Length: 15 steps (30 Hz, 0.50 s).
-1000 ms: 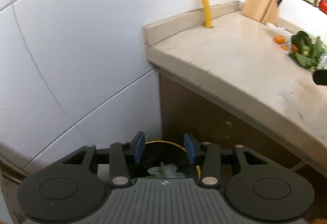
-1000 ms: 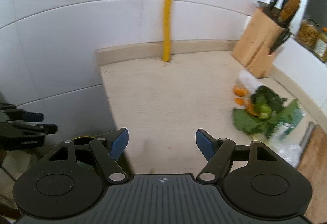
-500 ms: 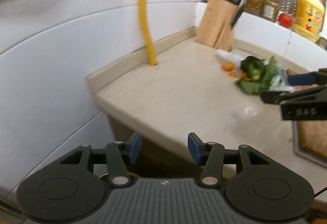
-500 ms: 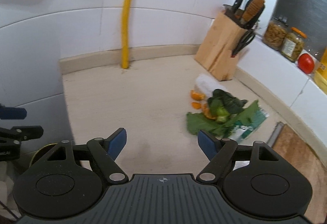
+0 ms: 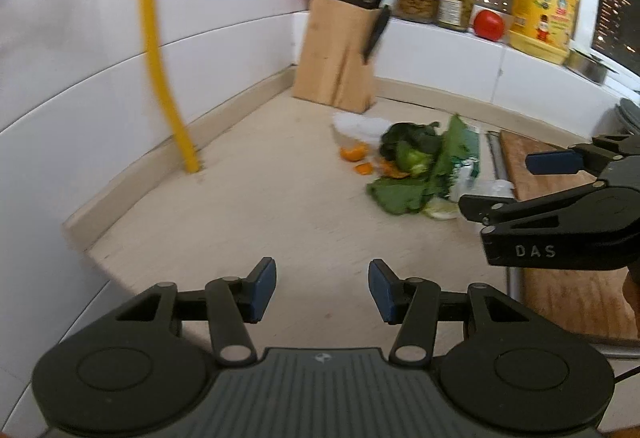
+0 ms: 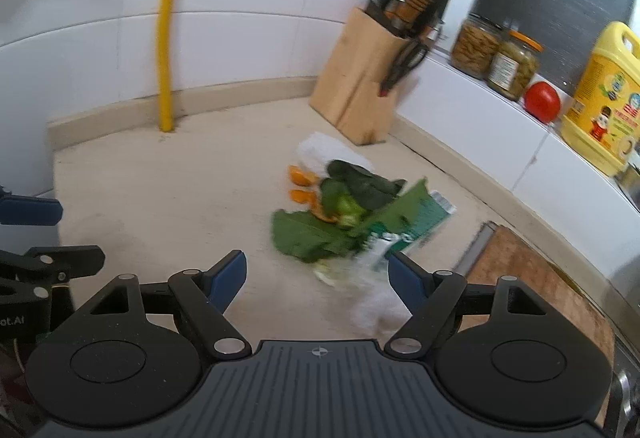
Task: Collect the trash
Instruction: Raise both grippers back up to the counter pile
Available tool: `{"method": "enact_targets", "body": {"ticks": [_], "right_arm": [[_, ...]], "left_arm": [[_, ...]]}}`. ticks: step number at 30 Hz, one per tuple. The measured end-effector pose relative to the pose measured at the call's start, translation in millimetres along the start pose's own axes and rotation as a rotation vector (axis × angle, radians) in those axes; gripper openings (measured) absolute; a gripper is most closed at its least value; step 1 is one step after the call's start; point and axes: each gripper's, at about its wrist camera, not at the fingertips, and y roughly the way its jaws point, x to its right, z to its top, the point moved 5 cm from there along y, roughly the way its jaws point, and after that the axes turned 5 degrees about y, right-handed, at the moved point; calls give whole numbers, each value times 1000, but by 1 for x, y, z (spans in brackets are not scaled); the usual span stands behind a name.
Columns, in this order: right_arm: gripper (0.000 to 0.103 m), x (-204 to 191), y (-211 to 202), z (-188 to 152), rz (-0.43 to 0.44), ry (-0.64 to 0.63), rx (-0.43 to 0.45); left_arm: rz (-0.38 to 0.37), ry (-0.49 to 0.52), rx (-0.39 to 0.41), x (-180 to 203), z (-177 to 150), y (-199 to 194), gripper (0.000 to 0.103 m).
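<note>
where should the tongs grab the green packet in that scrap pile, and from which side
Grip the green packet at its free far-right corner, which sticks out past the leaves toward the cutting board. It lies flat and thin, so come down from above on that side and pinch across the edge. The right tongs, open and empty, look nearest. Its near end is buried under leaves and blurred.

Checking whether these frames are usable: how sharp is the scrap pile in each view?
Left wrist: leafy scraps and knife block smeared by motion blur, yellow pipe streaked. Right wrist: scraps blurrier still, wrapper edges doubled; fisheye bends the wall tiles in both.
</note>
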Motion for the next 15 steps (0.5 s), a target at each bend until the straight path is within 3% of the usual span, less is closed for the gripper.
{"method": "enact_targets", "body": {"ticks": [15], "right_arm": [[83,46,24,-6,-48,44,-47]], "left_arm": [[-23,49,-72,35,26,44,45]]}}
